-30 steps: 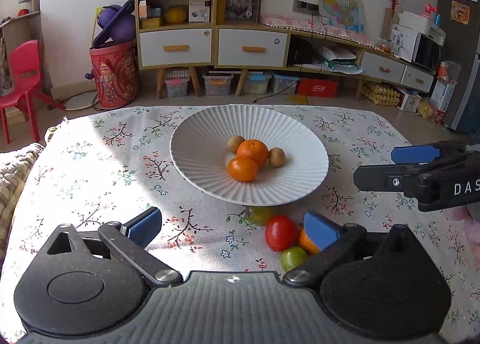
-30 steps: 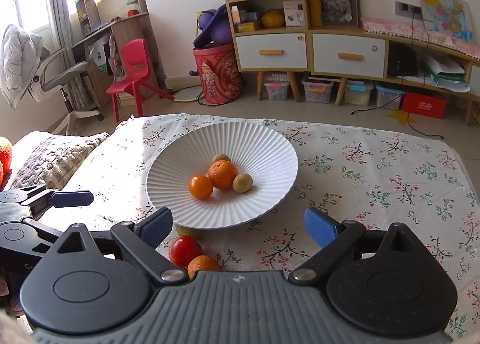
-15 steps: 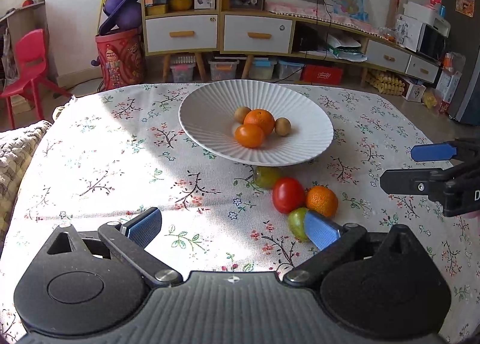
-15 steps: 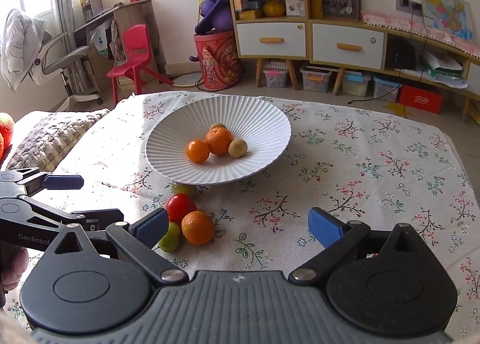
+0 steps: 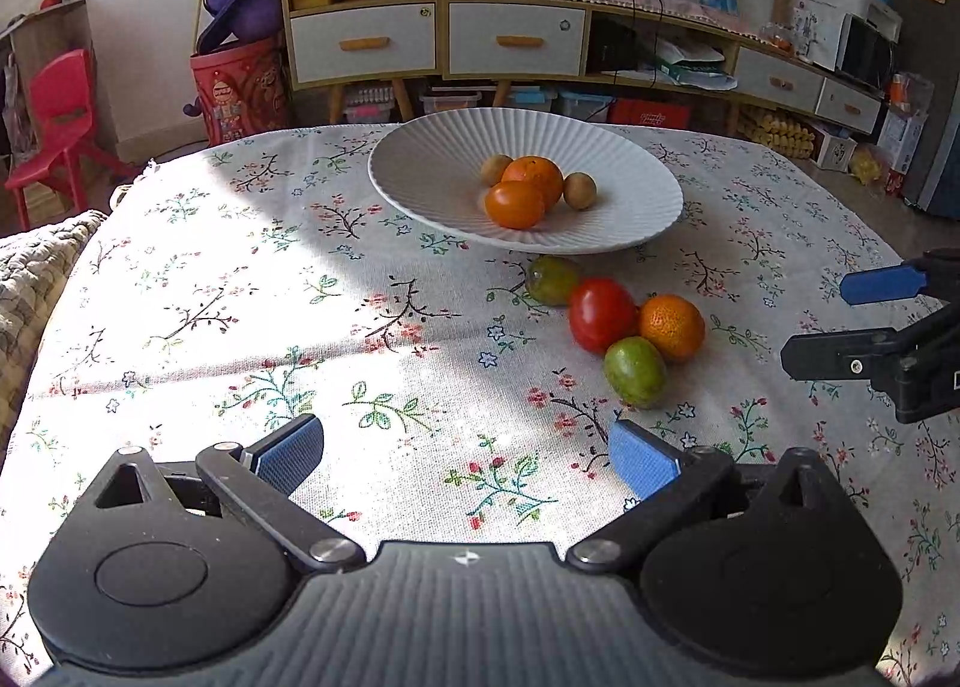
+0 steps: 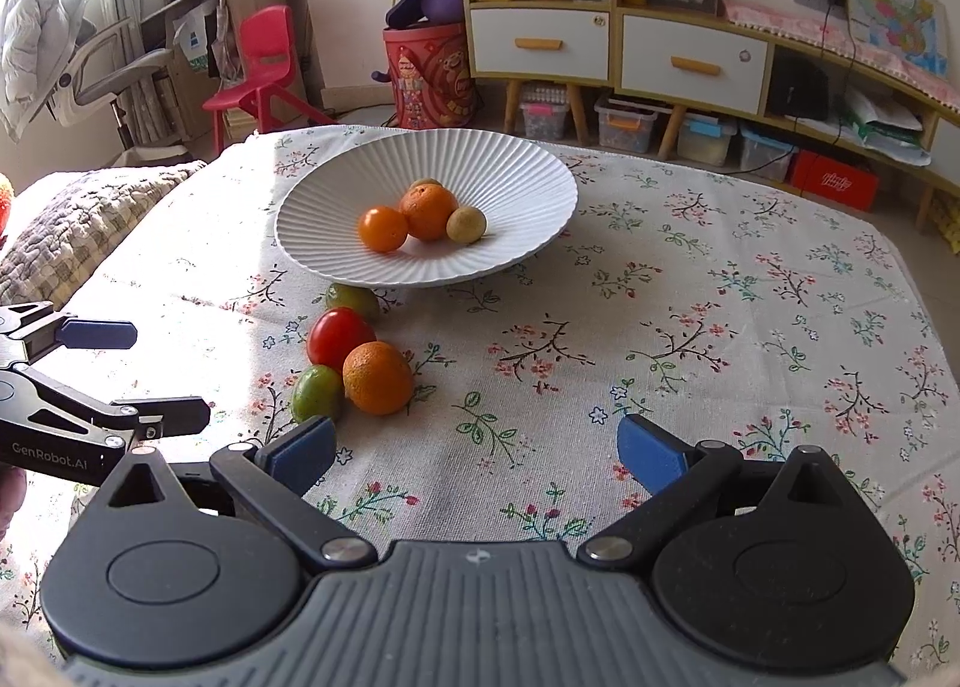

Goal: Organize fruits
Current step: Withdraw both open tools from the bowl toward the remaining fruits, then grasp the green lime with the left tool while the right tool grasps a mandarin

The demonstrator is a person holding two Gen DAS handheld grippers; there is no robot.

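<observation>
Left wrist view, left to right. My left hand-held gripper (image 5: 465, 456) stands wide open, nothing between its ribbed blue pads; bare floral cloth fills the gap and most of the left half of the frame. The bench (image 5: 180, 327) edge curves up the left side, with a quilted cushion (image 5: 36, 273) just past it. Upper centre: white fluted bowl (image 5: 432, 171), shallow, matte, holding two oranges and two small tan fruits. Just below its near rim, on the cloth: a dull green fruit (image 5: 551, 280) partly under the rim, a glossy red tomato (image 5: 601, 314), a pebbled orange (image 5: 672, 327) and a smooth green fruit (image 5: 635, 370), all clustered and touching or nearly so. Right edge, mid-height: my right hand-held gripper (image 5: 840, 321), fingers spread.

Right wrist view: right hand-held gripper (image 6: 477, 450) open and empty, the cluster near its left pad (image 6: 303, 450). Open cloth to the right as far as the bench edge.
</observation>
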